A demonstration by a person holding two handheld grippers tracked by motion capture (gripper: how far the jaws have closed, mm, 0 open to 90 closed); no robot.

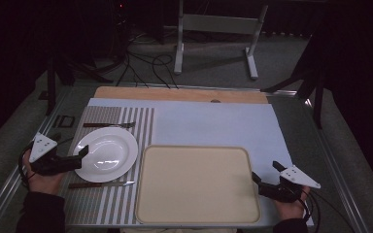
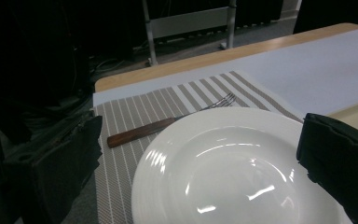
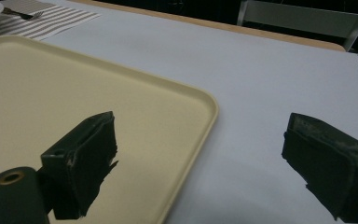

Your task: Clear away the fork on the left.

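Observation:
A white plate lies on a striped placemat. A wooden-handled fork lies beyond the plate and a knife in front of it. My left gripper stands open at the plate's left rim, one jaw on either side of the near part of the plate. An empty beige tray sits to the right of the plate. At the tray's right edge my right gripper is open, one jaw over the tray's rim and the other over the pale sheet.
A pale sheet covers the table behind and to the right of the tray. A wooden strip runs along the far edge. A small black frame lies left of the placemat. Beyond the table are a metal stand and floor cables.

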